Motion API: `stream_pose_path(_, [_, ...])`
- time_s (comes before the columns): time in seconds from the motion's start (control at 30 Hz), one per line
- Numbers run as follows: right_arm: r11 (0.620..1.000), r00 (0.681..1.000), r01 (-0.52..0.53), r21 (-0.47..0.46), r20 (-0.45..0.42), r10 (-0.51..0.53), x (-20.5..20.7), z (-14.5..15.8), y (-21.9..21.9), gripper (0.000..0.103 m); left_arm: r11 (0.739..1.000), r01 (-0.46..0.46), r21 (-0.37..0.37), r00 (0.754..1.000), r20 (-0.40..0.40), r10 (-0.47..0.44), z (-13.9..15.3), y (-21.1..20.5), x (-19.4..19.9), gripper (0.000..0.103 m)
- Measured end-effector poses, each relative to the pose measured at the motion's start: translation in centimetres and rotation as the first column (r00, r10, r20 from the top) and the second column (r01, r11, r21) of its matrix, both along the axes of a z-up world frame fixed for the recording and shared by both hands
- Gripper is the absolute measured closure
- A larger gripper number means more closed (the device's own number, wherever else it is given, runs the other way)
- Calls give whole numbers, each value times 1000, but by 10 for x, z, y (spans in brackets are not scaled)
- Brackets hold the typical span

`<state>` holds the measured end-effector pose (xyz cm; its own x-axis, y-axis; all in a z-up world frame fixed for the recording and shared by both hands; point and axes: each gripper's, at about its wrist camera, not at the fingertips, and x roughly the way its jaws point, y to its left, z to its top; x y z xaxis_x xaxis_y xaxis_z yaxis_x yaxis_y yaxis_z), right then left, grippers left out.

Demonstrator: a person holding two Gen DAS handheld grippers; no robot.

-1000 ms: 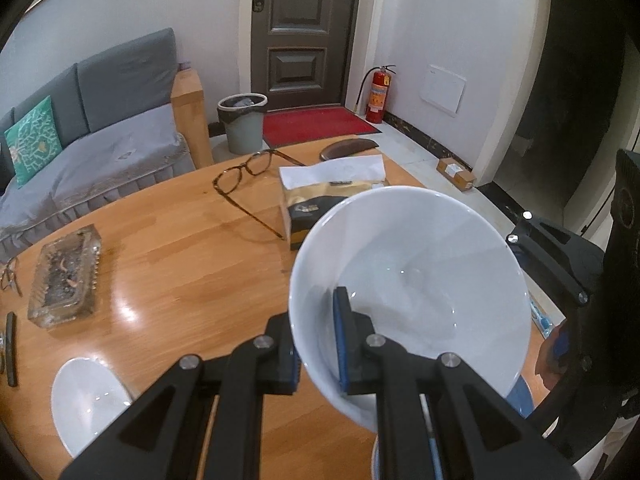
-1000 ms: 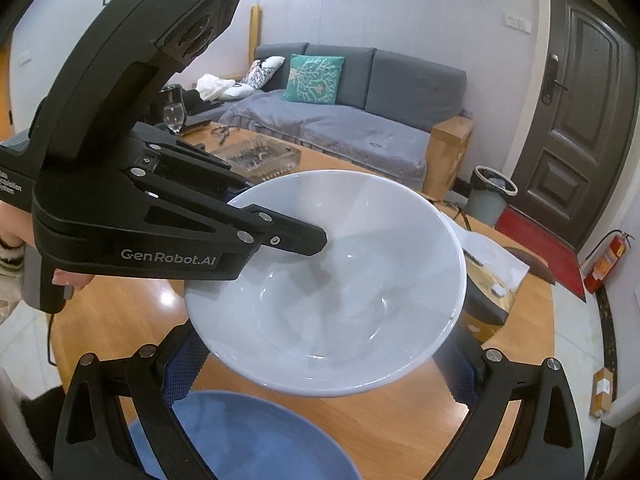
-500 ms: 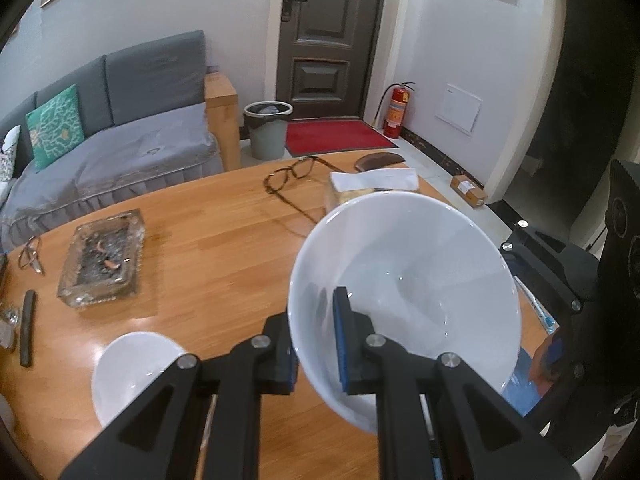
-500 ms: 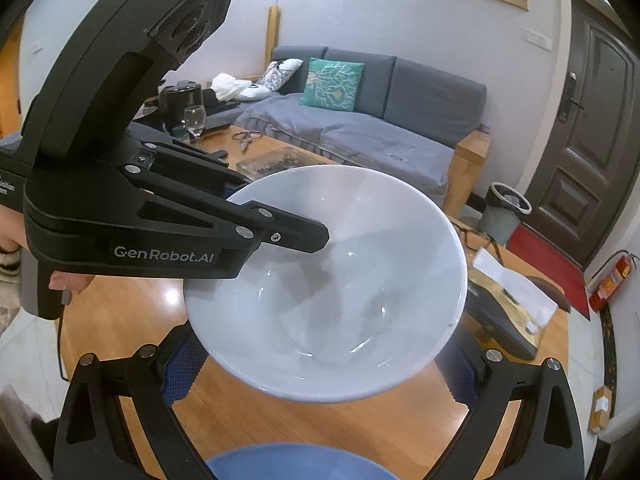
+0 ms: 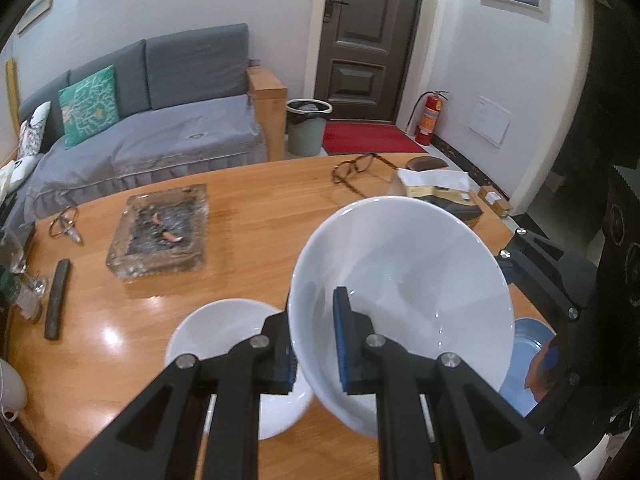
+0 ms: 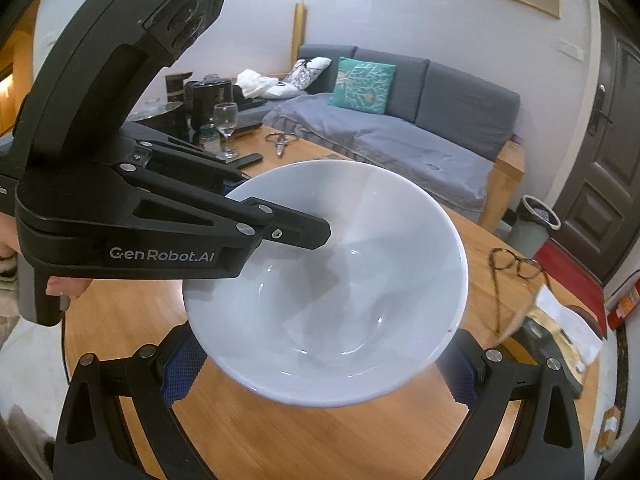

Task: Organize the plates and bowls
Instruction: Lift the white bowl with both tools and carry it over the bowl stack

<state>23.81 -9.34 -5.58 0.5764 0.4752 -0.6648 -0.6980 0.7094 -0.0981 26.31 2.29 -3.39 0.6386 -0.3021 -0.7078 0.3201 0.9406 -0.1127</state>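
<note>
My left gripper point(image 5: 316, 338) is shut on the rim of a large white bowl point(image 5: 404, 280), one finger inside and one outside, and holds it tilted above the wooden table point(image 5: 248, 216). In the right wrist view the same bowl point(image 6: 340, 292) hangs in front of my right gripper point(image 6: 320, 364), which is open with its fingers spread on either side below the bowl, apart from it. A smaller white bowl point(image 5: 216, 328) sits on the table under the left fingers. A blue plate point(image 5: 528, 344) lies on the table at the right, partly hidden by the bowl.
A glass ashtray point(image 5: 160, 232), glasses point(image 5: 356, 168), a tissue box point(image 5: 440, 192), scissors point(image 5: 64, 224) and a dark bar point(image 5: 58, 300) lie on the table. A wine glass point(image 6: 226, 124) and a kettle point(image 6: 208, 96) stand at the far end. A grey sofa is beyond.
The left gripper has carried the large bowl to the left over the table, so the small white bowl now lies under it. The blue plate has left the right wrist view.
</note>
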Motion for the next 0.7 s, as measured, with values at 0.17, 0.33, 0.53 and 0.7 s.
stream_pose_path(0.17, [1000, 1000, -25, -6, -10, 25, 3, -5, 28, 7, 1000, -30, -10, 1000, -10, 29, -8, 30, 2, 92])
stream_pose_path(0.33, [999, 998, -49, 0, -26, 49, 8, -14, 53, 7, 998, -61, -9, 998, -15, 61, -15, 55, 3, 92])
stream_pose_path(0.53, [997, 996, -72, -8, -46, 72, 18, -24, 77, 7, 996, -90, -18, 996, -28, 89, -25, 78, 8, 92])
stream_pose_path(0.7, [997, 995, -80, -16, -68, 79, 28, -32, 90, 7, 995, -97, -25, 994, -48, 96, -40, 90, 16, 92])
